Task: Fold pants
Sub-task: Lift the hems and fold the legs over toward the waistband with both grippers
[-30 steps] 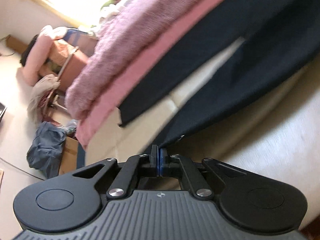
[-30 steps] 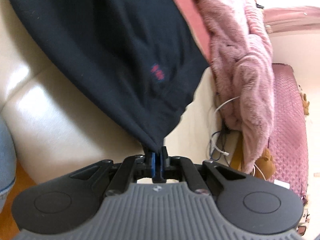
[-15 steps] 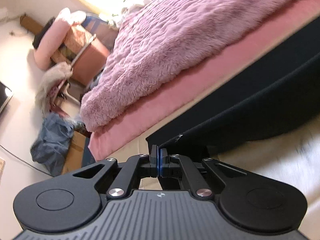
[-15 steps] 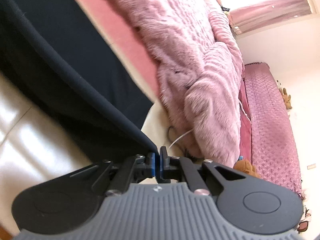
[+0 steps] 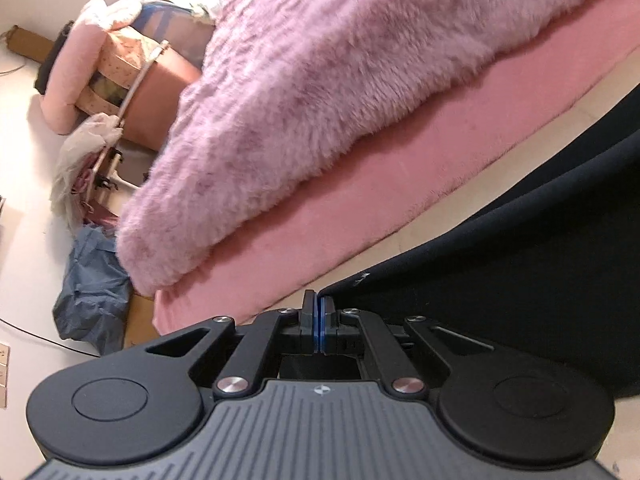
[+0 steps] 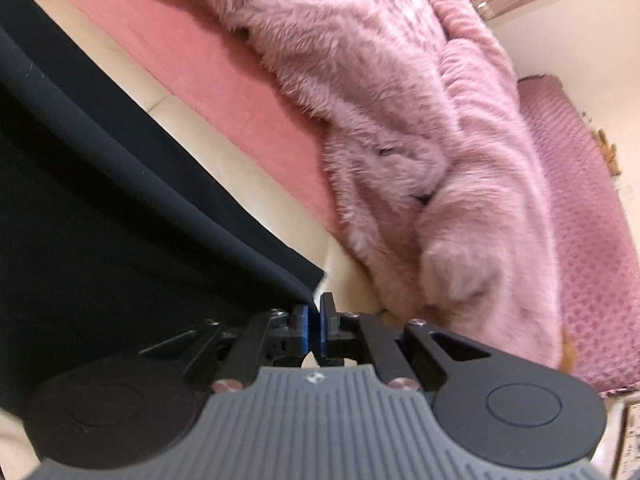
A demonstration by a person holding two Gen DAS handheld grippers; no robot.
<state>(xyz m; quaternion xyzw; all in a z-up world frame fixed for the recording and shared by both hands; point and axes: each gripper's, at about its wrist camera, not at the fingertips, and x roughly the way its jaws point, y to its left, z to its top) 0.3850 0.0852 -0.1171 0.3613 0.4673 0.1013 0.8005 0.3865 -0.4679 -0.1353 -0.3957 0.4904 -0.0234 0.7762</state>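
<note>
The dark navy pants (image 5: pixel 520 272) lie doubled over on a cream padded surface (image 5: pixel 440 220), filling the right of the left wrist view. My left gripper (image 5: pixel 319 304) is shut on a corner of the pants. In the right wrist view the pants (image 6: pixel 100 208) fill the left side, their folded edge running down to my right gripper (image 6: pixel 314 308). Its pads stand slightly apart with the corner of the fabric still touching the left pad.
A fluffy pink blanket (image 5: pixel 340 80) over a pink mattress (image 5: pixel 400 168) lies just beyond the pants. It also shows in the right wrist view (image 6: pixel 420 120). Left of the bed are a blue bag (image 5: pixel 92 292), clothes and a chair (image 5: pixel 132 64). A purple quilted cover (image 6: pixel 580 220) lies far right.
Both grippers have carried the pants' lower end forward and down onto the upper part, toward the blanket. The right gripper's pads have parted a little.
</note>
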